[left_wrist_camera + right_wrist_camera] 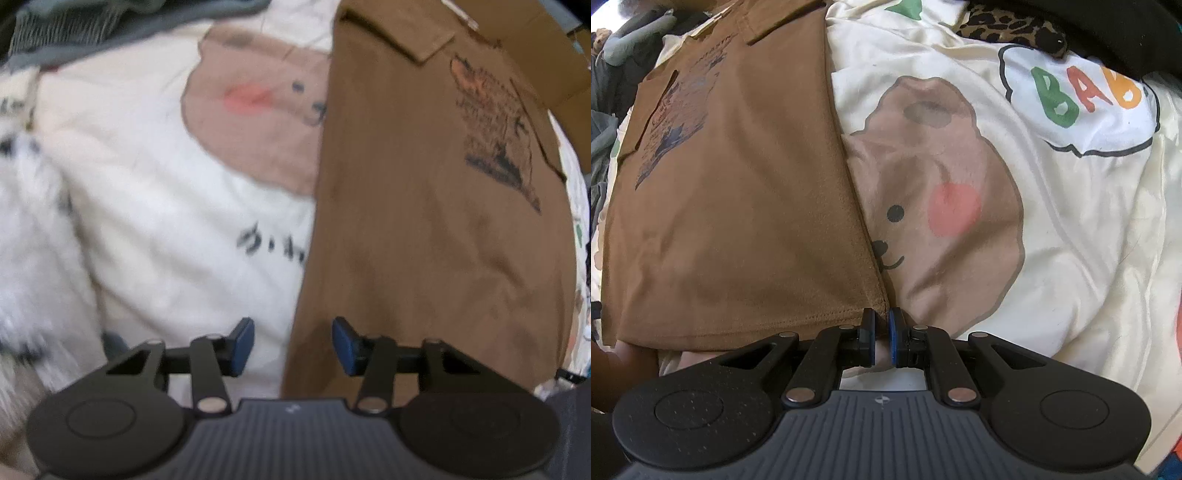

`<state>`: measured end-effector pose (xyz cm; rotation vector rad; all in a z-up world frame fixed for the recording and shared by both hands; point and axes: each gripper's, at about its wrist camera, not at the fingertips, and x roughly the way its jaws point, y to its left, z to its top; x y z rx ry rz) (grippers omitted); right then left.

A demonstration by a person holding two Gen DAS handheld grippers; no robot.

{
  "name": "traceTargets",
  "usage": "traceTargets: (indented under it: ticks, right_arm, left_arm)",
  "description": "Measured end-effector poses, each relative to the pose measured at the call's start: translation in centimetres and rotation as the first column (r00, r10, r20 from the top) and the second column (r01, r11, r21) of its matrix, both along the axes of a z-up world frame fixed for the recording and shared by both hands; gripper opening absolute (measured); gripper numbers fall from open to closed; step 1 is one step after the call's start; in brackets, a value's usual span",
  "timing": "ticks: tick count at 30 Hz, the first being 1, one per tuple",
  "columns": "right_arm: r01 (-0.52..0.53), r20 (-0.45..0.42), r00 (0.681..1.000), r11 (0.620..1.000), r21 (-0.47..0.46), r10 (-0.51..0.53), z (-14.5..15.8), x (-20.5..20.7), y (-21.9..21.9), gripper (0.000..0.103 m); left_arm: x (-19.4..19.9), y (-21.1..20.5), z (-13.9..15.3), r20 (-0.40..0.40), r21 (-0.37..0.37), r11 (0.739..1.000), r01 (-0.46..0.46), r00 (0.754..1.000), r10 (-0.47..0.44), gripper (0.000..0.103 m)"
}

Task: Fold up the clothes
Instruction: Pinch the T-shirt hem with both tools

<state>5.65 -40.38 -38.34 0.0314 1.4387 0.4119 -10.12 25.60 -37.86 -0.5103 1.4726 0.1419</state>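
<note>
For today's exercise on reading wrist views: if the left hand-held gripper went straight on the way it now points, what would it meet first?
Most likely the long edge of the brown shirt, where it lies over the cream bear-print cover. The left hand-held gripper has its jaws open astride that edge, nothing between them; depth is unclear.

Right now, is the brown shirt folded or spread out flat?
Folded lengthwise: the brown shirt lies as a narrow strip with straight side edges, no sleeves showing, collar at the far end.

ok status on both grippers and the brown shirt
Left gripper open over brown shirt edge. Right gripper shut at its hem corner; grip unclear. Nothing in the way.
</note>
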Motion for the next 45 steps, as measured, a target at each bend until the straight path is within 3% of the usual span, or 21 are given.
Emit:
traceTargets:
  ticks: [2, 16, 20, 25, 28, 31, 33, 34, 38, 45]
  right_arm:
    - [-0.002, -0.003, 1.0, 1.0, -0.007, 0.002, -0.1, 0.0, 0.1, 0.006]
    - [0.014, 0.014, 1.0, 1.0, -0.015, -0.014, -0.4, 0.0, 0.4, 0.01]
    - [0.004, 0.014, 1.0, 1.0, 0.017, -0.004, -0.5, 0.1, 0.8, 0.038]
    - [0.019, 0.011, 1.0, 0.999, 0.039, -0.02, -0.8, 0.4, 0.7, 0.038]
    - [0.007, 0.013, 1.0, 0.999, 0.047, -0.008, -1.1, 0.7, 0.7, 0.038]
    - [-0.056, 0.019, 0.998, 0.998, 0.027, 0.055, -1.1, 0.7, 1.0, 0.032]
    - [-0.078, -0.001, 0.997, 0.997, 0.019, 0.078, -1.0, 1.1, 1.1, 0.011]
    - [-0.087, -0.013, 0.996, 0.996, 0.017, 0.088, -0.9, 1.2, 1.2, 0.008]
    - [-0.139, -0.016, 0.99, 0.99, 0.001, 0.139, -0.3, 1.2, 1.5, 0.006]
    - [-0.113, -0.014, 0.994, 0.993, -0.032, 0.113, 2.5, 1.0, 1.6, 0.005]
  left_arm:
    - [-0.5, -0.3, -0.7, -0.032, -0.018, 1.0, 0.01, 0.999, -0.01, 0.028]
    - [-1.3, -0.6, -1.7, -0.058, -0.035, 0.999, -0.001, 0.998, -0.001, 0.028]
    - [-1.4, -0.4, -1.7, -0.051, -0.041, 0.999, 0.0, 0.999, -0.003, 0.027]
    - [-1.8, -0.7, -1.8, -0.044, -0.034, 0.999, 0.014, 0.999, -0.015, 0.027]
    - [-1.4, -0.7, -1.9, -0.056, -0.04, 0.999, 0.024, 0.998, -0.026, 0.02]
    - [-0.9, -0.8, -1.8, -0.067, -0.04, 0.998, 0.045, 0.997, -0.047, 0.011]
    - [-0.6, -0.8, -1.7, -0.074, -0.037, 0.997, 0.063, 0.995, -0.066, 0.008]
    - [-0.4, -0.9, -1.6, -0.077, -0.036, 0.997, 0.072, 0.994, -0.075, 0.007]
    - [-0.4, -1.0, -1.0, -0.082, -0.029, 0.995, 0.096, 0.992, -0.098, 0.005]
    - [0.6, 0.7, 2.7, -0.061, -0.037, 0.994, 0.108, 0.992, -0.11, 0.004]
